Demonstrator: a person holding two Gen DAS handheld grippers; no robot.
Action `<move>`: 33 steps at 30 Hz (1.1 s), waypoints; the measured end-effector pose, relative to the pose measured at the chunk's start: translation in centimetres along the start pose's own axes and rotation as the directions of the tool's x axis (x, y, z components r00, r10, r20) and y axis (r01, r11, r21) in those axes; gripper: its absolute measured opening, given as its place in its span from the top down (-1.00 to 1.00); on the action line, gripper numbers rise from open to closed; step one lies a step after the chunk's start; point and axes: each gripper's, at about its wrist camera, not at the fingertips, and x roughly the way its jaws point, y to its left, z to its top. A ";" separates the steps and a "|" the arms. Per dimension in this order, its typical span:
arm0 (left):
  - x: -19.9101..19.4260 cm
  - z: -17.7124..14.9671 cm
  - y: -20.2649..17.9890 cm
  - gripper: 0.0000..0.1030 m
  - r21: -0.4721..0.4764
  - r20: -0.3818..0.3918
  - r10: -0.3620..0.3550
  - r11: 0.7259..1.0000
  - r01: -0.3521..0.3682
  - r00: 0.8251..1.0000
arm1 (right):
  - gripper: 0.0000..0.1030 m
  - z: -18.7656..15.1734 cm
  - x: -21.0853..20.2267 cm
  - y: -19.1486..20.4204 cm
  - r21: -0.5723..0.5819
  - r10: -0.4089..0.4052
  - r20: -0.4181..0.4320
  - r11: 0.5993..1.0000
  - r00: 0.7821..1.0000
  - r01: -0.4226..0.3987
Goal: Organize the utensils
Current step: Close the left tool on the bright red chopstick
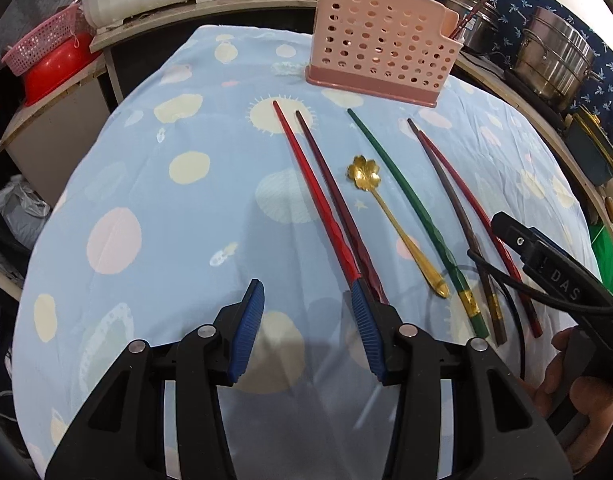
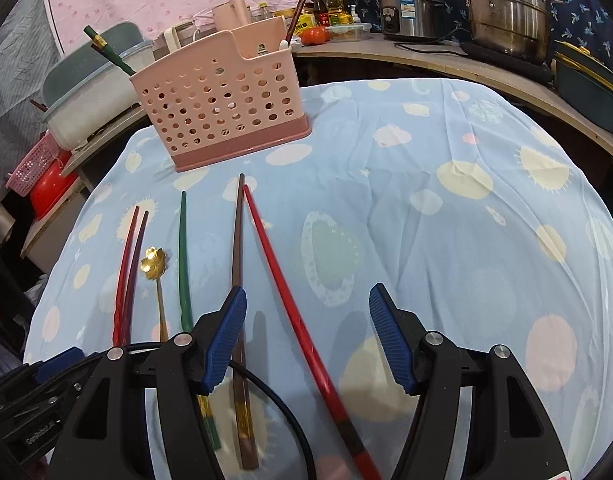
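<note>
Several chopsticks and a gold flower spoon (image 1: 390, 216) lie in a row on the blue spotted cloth: a red one (image 1: 314, 192), a dark maroon one (image 1: 338, 208), a green one (image 1: 406, 208), a brown one (image 1: 450, 208) and another red one (image 1: 470, 208). A pink perforated holder (image 1: 382, 56) stands behind them; it holds a green chopstick (image 2: 110, 52). My left gripper (image 1: 308, 320) is open and empty, just left of the red chopstick's handle. My right gripper (image 2: 306, 336) is open, low over the brown (image 2: 238, 280) and red (image 2: 290, 300) chopsticks.
Steel pots (image 2: 502, 8) and a rice cooker (image 2: 410, 8) stand on the counter at the back right. A white tub (image 2: 90, 88), a pink basket (image 1: 42, 40) and a red basin (image 1: 54, 68) sit at the left. The cloth's right half (image 2: 466, 240) is bare.
</note>
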 end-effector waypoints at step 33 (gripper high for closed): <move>-0.6 -0.1 1.2 1.00 -0.025 0.010 -0.063 0.998 0.064 0.998 | 0.43 -1.5 -2.3 -1.5 -0.138 0.050 -0.194 0.987 0.980 -0.078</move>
